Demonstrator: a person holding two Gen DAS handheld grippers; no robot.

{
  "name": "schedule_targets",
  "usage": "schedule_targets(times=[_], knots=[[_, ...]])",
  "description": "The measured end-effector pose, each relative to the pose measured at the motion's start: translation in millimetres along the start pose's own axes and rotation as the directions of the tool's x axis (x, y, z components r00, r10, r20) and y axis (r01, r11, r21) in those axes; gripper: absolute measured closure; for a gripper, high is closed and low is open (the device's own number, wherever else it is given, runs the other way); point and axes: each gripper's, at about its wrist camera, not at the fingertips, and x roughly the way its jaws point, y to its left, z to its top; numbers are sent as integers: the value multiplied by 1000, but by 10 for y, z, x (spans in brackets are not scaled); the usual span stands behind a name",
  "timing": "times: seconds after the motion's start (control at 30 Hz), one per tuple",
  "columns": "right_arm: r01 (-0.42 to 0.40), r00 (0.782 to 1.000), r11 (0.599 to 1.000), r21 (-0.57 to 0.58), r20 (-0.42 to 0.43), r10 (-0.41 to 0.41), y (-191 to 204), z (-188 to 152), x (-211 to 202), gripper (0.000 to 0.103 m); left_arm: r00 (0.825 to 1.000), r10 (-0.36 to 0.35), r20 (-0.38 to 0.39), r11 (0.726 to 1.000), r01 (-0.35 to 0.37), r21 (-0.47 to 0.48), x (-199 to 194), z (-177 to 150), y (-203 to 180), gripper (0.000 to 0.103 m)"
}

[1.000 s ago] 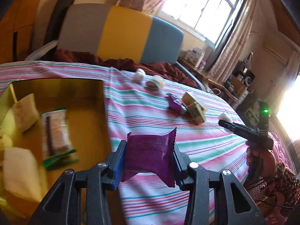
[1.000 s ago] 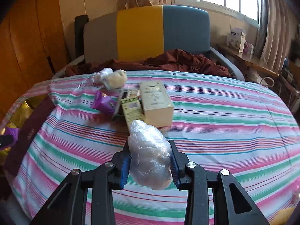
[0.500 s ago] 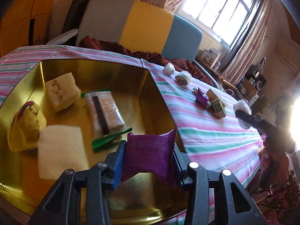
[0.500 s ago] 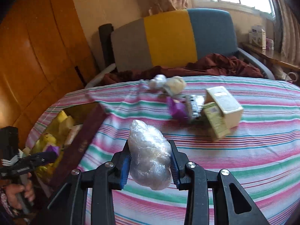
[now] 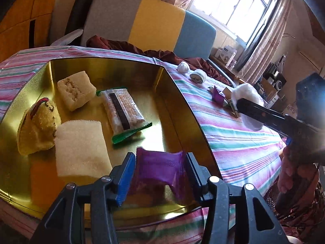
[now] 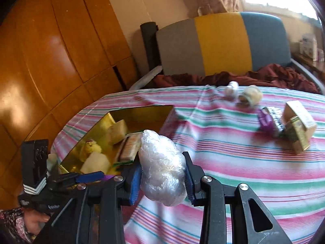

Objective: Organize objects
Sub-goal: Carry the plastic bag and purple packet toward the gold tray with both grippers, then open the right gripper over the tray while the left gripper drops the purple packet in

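Observation:
My left gripper [image 5: 160, 170] hangs over the near right corner of the gold tin [image 5: 176, 85]. Its jaws are opening, and the purple packet [image 5: 160, 166] sits loose between them, sagging low and blurred. In the tin lie a yellow sock bundle [image 5: 38, 128], a white sponge [image 5: 79, 146], a beige cake block [image 5: 76, 89] and a wrapped snack bar [image 5: 121, 109]. My right gripper [image 6: 162, 174] is shut on a clear-wrapped white bundle [image 6: 162, 168], above the striped cloth just right of the tin [image 6: 142, 116]. That view also catches the left gripper [image 6: 91, 178] at lower left.
On the striped tablecloth [image 6: 233, 162] beyond the tin lie a white ball [image 5: 183, 67], a pale roll [image 5: 199, 76], another purple packet [image 6: 266, 120] and two small boxes [image 6: 298, 126]. A grey, yellow and blue chair [image 6: 221, 44] stands behind the table. Wooden panels [image 6: 50, 61] fill the left.
The left gripper came over the tin, its jaws then spread, and the purple packet sank between them. The right gripper swung left toward the tin, still clamped on the white bundle.

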Motion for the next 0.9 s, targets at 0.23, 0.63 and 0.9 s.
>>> schedule_targets(times=[0.23, 0.63, 0.9], knots=[[-42, 999, 999, 9, -29, 42, 230, -34, 142, 66, 982, 23, 185, 997, -9, -77, -375, 98, 152, 52], [-154, 980, 984, -85, -142, 141, 836, -124, 552, 65, 900, 319, 297, 915, -212, -343, -891, 329, 786, 42], [-253, 948, 943, -215, -252, 197, 1512, -142, 1021, 65, 849, 442, 288, 864, -317, -391, -1183, 475, 928, 42]])
